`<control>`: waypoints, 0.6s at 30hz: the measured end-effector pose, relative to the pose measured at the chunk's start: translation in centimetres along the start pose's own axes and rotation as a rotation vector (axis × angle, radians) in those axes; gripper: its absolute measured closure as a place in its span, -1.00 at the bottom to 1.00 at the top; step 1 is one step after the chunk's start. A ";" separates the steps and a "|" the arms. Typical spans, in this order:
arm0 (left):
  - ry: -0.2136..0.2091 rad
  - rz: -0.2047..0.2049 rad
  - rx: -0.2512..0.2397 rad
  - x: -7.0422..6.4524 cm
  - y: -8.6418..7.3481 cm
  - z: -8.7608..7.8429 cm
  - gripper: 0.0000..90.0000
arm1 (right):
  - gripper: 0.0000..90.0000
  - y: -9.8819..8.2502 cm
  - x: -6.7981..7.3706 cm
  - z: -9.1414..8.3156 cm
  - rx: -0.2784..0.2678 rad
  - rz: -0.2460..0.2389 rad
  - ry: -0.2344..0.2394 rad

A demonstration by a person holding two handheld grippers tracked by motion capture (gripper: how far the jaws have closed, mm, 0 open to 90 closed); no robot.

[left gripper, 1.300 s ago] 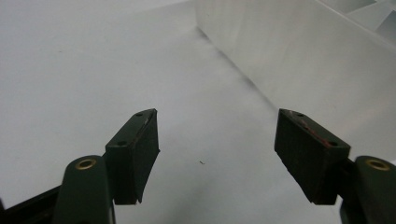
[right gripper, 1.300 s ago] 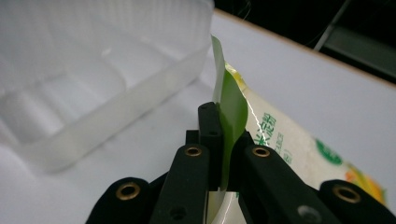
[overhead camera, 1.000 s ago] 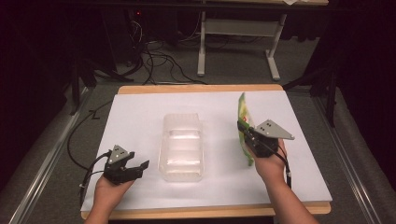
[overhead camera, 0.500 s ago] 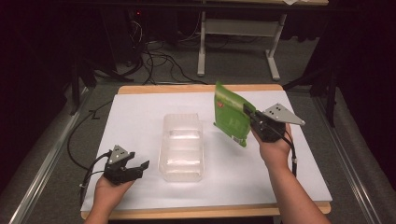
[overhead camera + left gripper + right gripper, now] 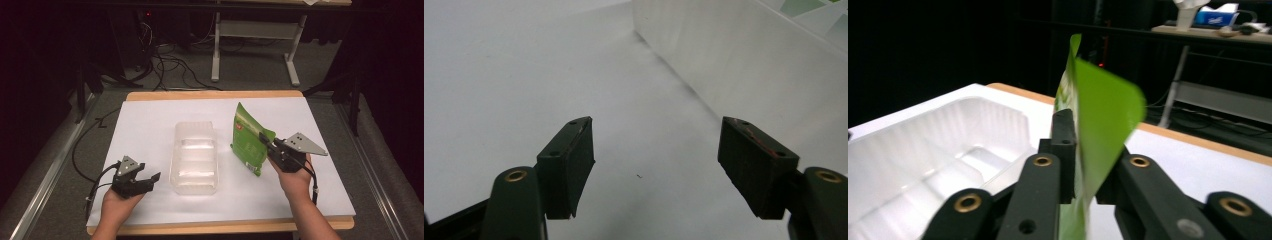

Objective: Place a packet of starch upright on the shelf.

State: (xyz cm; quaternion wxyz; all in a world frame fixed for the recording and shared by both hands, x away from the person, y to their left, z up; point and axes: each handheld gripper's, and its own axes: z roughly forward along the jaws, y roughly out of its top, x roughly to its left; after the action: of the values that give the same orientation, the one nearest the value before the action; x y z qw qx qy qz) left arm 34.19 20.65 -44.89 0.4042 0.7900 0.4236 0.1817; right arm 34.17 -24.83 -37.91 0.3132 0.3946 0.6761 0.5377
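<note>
Right of the clear tray (image 5: 195, 160), the right gripper (image 5: 267, 145) pinches the green pouch (image 5: 250, 140) upright above the table, though its jaws have just eased slightly. Carry it over the tray, then release low. The left gripper (image 5: 150, 179) rests spread, empty.

High view looks down from the person's side; gripper views sit close behind their fingers (image 5: 569, 165), all sharing the clear tray (image 5: 195, 157).

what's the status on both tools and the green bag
Right tool clamped on green bag, jaws just eased slightly, bag upright beside clear tray. Left tool open, empty, on table. Path to tray clear.
</note>
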 end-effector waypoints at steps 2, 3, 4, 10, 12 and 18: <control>0.000 -0.001 0.000 0.0 0.0 0.0 -0.31 | 0.70 -0.2 0.4 0.4 0.020 -0.010 0.014; -0.001 0.002 0.002 0.0 0.0 0.0 -0.31 | 0.67 -0.3 0.5 0.7 0.039 -0.010 0.018; -0.002 0.002 0.001 0.0 0.0 0.0 -0.31 | 0.66 -0.5 0.6 0.9 0.047 -0.016 0.027; -0.002 -0.002 -0.006 0.1 0.0 -0.2 -0.31 | 0.67 -1.0 0.8 1.6 0.090 0.001 0.049; -0.005 -0.002 -0.007 0.1 0.0 -0.2 -0.31 | 0.71 -1.3 0.7 1.9 0.111 -0.007 0.059; -0.002 -0.002 -0.009 0.1 -0.1 -0.2 -0.31 | 0.74 -1.5 -0.2 2.2 0.128 0.022 0.021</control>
State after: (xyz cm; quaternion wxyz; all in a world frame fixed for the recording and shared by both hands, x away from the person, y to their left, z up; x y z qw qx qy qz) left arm 34.04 20.83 -44.79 0.4082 0.7880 0.4231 0.1826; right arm 35.78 -24.10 -39.86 0.2740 0.4156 0.7079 0.5010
